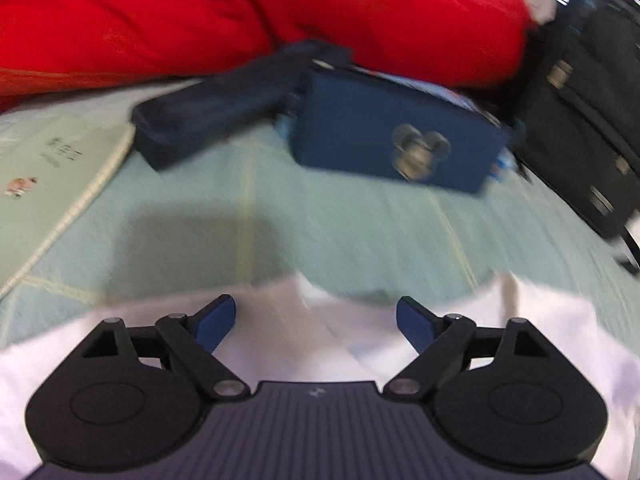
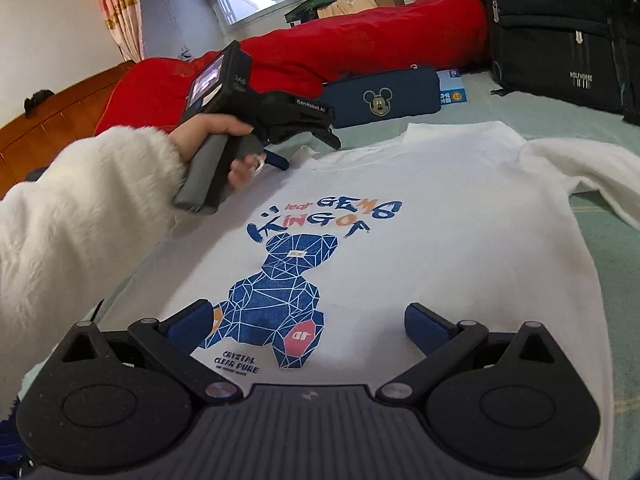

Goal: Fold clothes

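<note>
White sweatshirt (image 2: 420, 216) lies flat on the bed (image 2: 600, 240), printed "KING OF" and "CRYSTAL CLEAR PURE". Backpack (image 2: 560, 28) reads "WOLFHORSE". Left hand-held gripper (image 1: 316, 322) and right hand-held gripper (image 2: 308, 326) both released, empty.

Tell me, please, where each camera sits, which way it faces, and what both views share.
Left wrist: sits on the left gripper, looking down across the white printed sweatshirt's collar edge toward the dark blue fabric pencil case; only its open jaws show.
Right wrist: sits on the right gripper, over the sweatshirt's bear print; shows open jaws, a fluffy white sleeve, and the hand holding the left gripper.
Shared: sweatshirt, pencil case, red quilt, black backpack.
</note>
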`<state>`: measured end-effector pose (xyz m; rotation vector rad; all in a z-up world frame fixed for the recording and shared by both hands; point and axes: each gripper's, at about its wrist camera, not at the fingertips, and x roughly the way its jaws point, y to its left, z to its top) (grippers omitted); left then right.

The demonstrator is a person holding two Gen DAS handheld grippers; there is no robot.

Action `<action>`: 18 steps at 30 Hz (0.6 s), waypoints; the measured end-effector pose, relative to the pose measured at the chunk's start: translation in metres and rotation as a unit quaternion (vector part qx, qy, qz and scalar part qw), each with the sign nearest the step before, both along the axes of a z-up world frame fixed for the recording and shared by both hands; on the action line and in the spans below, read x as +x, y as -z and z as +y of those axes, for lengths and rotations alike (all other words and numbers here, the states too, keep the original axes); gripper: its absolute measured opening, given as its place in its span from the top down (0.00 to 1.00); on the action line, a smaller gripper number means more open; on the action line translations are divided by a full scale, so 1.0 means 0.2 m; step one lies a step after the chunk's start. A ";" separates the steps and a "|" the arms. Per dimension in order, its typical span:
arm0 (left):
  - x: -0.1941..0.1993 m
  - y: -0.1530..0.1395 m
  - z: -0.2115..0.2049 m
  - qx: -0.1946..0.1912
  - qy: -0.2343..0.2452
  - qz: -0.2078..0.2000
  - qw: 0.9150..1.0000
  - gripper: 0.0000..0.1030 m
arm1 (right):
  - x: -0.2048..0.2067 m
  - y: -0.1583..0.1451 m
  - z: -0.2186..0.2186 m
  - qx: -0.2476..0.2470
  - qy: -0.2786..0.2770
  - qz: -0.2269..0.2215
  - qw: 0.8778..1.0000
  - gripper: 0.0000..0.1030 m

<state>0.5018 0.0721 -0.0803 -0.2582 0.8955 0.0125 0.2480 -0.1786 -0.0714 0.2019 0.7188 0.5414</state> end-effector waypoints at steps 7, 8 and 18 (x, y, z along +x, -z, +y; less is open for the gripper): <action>-0.26 -0.15 0.06 -0.016 0.039 0.003 0.999 0.14 | -0.01 0.00 -0.02 0.018 -0.005 0.002 1.000 0.00; -0.30 -0.15 0.08 -0.021 0.041 0.021 0.999 0.14 | -0.01 0.00 -0.02 0.019 -0.005 0.003 1.000 0.00; -0.22 0.05 0.32 -0.044 -0.025 0.028 0.998 0.15 | 0.00 0.01 -0.01 0.021 -0.006 0.010 1.000 0.00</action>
